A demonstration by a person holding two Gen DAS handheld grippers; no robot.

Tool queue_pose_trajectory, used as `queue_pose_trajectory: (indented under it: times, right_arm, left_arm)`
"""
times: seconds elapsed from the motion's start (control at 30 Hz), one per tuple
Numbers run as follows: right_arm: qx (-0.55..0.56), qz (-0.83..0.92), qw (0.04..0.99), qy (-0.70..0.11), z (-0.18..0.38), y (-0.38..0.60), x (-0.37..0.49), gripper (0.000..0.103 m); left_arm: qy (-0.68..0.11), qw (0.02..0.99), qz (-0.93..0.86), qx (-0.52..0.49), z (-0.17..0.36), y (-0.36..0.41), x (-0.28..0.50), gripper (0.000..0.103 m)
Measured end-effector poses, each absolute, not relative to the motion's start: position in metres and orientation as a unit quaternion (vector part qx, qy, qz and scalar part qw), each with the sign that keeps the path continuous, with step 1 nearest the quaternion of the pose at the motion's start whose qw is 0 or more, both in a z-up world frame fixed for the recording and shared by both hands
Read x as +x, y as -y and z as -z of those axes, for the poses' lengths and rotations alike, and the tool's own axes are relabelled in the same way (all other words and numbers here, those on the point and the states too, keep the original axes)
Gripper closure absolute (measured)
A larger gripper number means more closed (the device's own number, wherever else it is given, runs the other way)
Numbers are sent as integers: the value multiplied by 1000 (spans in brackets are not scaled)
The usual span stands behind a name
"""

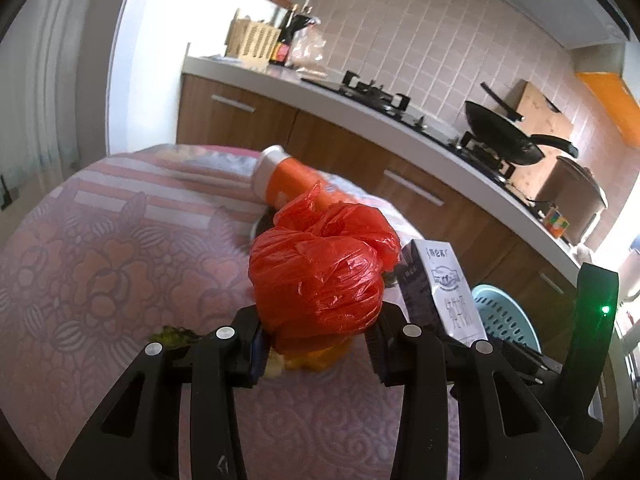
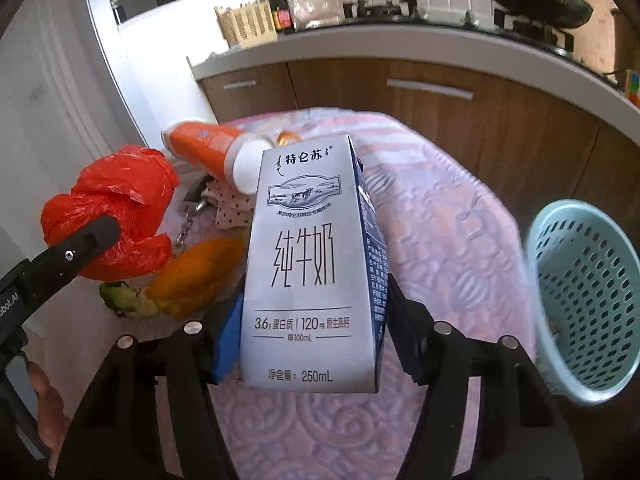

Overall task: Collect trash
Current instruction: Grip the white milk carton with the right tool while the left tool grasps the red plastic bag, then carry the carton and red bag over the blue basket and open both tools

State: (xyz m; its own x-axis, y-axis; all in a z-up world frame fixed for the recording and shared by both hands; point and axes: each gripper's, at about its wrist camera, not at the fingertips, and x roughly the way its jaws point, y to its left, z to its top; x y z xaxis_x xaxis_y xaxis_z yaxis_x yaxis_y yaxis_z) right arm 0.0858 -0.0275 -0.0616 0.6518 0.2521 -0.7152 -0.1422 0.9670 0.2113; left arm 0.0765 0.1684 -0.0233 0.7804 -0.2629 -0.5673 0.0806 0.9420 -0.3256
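My left gripper (image 1: 318,342) is shut on a crumpled red plastic bag (image 1: 320,272), whose bulk bulges above the jaws. In the right wrist view the same bag (image 2: 108,208) sits at the left with a left finger (image 2: 86,242) across it. My right gripper (image 2: 312,320) is shut on an upright white and navy milk carton (image 2: 308,264), which fills the middle of that view; the pads touch both sides. In the left wrist view the carton (image 1: 440,284) shows beside the bag. A light blue perforated basket (image 2: 584,300) stands at the table's right edge.
An orange bottle (image 2: 208,150) with a white cap lies on the pink tablecloth (image 2: 440,220). Orange peel (image 2: 200,272), a green scrap (image 2: 124,300) and a small pouch on a chain (image 2: 228,204) lie near the bag. A kitchen counter (image 1: 360,108) with a stove and pan runs behind.
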Motion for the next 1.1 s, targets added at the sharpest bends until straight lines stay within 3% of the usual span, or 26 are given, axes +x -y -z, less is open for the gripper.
queue_pose_trajectory:
  times: [0.6, 1.1]
  right_arm:
    - [116, -26, 941, -315, 13, 174, 54, 43]
    - [184, 86, 921, -331, 63, 319, 47, 43]
  left_arm:
    - [-297, 931, 184, -102, -11, -47, 73, 65]
    - [-371, 887, 272, -45, 37, 113, 114, 65]
